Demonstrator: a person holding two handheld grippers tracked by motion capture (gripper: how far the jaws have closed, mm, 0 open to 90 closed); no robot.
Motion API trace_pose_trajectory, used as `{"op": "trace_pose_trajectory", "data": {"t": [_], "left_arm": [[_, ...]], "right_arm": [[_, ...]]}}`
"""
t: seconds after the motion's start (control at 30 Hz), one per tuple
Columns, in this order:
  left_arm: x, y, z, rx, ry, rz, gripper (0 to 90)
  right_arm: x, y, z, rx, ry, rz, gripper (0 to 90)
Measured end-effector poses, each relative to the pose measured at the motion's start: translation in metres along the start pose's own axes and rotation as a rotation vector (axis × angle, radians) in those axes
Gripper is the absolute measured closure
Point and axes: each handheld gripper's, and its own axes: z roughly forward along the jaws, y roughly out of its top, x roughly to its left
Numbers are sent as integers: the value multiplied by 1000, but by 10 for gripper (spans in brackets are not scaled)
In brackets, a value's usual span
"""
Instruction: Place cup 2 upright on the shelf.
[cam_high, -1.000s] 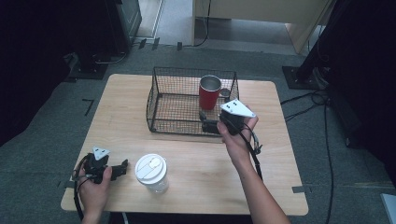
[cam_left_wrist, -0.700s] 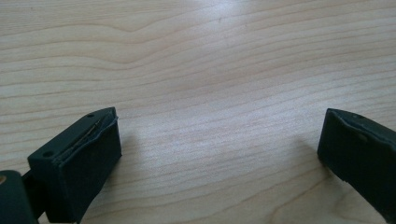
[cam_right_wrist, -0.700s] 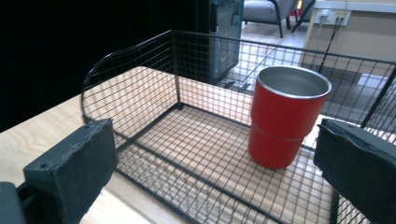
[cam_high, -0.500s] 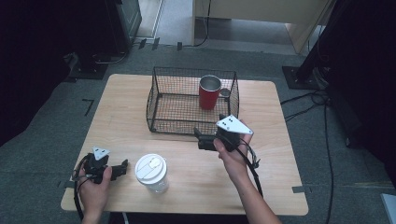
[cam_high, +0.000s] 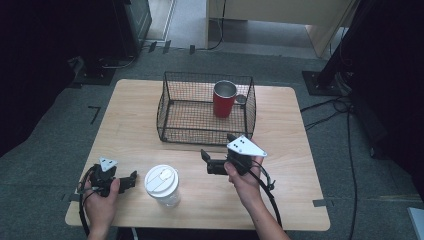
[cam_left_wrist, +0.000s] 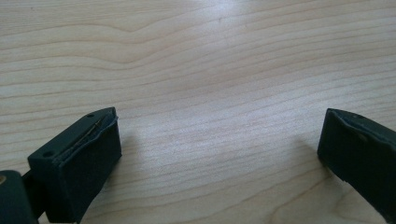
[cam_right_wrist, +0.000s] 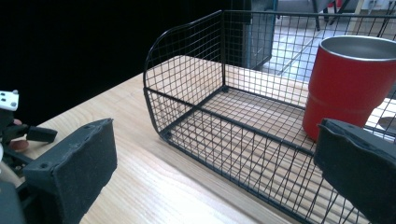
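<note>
Currently, the left gripper (cam_high: 131, 179) is rested low at the near edge of the light wooden table (cam_high: 130, 125), jaws spread wide and empty, just beside the clear plastic cup with white lid (cam_high: 162, 185). The right gripper (cam_high: 206, 161) has been drawn back from the black wire basket (cam_high: 175, 107), jaws wide and empty. The red metal mug (cam_high: 224, 99) is left standing inside the basket's far right corner; placement is judged done, the lidded cup likely next.

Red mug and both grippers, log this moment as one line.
red mug upright in wire basket | right gripper open, outside basket | left gripper open beside lidded cup
</note>
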Motion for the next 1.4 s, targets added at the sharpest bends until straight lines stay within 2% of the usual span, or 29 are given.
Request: {"op": "trace_pose_trajectory", "data": {"t": [0.2,0.5,1.07,1.4], "left_arm": [[0,0,0,-1,-1,2,0],[0,0,0,-1,-1,2,0],[0,0,0,-1,-1,2,0],[0,0,0,-1,-1,3,0]], "right_arm": [[4,-12,-4,9,16,-1,0],[17,-29,-7,27,63,-9,0],[48,-43,-7,34,166,-17,0],[59,-52,-7,37,208,-10,0]]}}
